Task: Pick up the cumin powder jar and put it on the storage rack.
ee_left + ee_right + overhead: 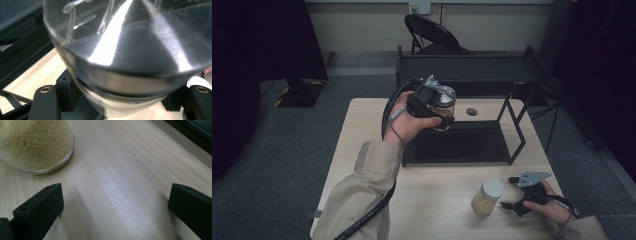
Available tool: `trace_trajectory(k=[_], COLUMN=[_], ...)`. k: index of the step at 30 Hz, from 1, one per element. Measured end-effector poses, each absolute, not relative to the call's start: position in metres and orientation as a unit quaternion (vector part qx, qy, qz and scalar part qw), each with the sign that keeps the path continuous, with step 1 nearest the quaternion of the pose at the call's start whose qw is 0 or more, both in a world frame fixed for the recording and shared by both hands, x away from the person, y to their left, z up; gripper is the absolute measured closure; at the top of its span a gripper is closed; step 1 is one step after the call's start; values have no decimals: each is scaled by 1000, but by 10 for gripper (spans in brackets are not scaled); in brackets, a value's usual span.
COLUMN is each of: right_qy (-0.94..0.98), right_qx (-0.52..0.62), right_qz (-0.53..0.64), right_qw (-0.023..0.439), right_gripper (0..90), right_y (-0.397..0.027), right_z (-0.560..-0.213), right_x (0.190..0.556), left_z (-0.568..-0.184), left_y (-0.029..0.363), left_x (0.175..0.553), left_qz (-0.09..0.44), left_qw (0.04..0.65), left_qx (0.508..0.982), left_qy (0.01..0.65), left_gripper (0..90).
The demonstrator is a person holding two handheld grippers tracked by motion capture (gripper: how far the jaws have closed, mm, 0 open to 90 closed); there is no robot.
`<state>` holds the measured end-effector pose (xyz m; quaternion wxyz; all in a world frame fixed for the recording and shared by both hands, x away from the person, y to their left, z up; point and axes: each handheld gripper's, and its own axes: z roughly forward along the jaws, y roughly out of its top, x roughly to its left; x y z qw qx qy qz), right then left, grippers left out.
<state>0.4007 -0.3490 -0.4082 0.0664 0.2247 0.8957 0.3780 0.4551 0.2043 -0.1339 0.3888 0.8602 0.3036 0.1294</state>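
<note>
My left gripper (439,107) is shut on a glass jar (445,106) with a silver metal lid, held in the air over the lower shelf of a black rack (459,142). In the left gripper view the jar's lid (140,50) fills most of the picture between the two black jaws. A second jar (487,196) with yellowish grains and a pale lid stands on the wooden table (437,200) near the front right. My right gripper (511,192) rests just right of it, open, with nothing between its jaws. The grain jar (32,145) sits at the upper left of the right gripper view.
The black two-level metal rack stands at the table's far side, its top shelf (467,67) above the held jar. A round hole (471,111) marks the tabletop behind the rack. A folding chair (432,35) stands beyond. Grey carpet surrounds the table.
</note>
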Motion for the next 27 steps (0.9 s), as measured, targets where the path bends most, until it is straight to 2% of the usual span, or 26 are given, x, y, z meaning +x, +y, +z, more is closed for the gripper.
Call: trace_trajectory(k=[13,27], right_qy=[896,896], right_qx=[225,226], right_qz=[378,378], right_qw=[66,65], right_gripper=[0,0], right_y=[-349,-349], right_z=[-408,-408], right_x=[401,401], left_z=[-99,-61], left_y=[189,180], left_x=[470,489], left_qz=[138,154], left_qw=[378,382], left_qx=[863,848], left_qy=[304,333], left_gripper=[310,310])
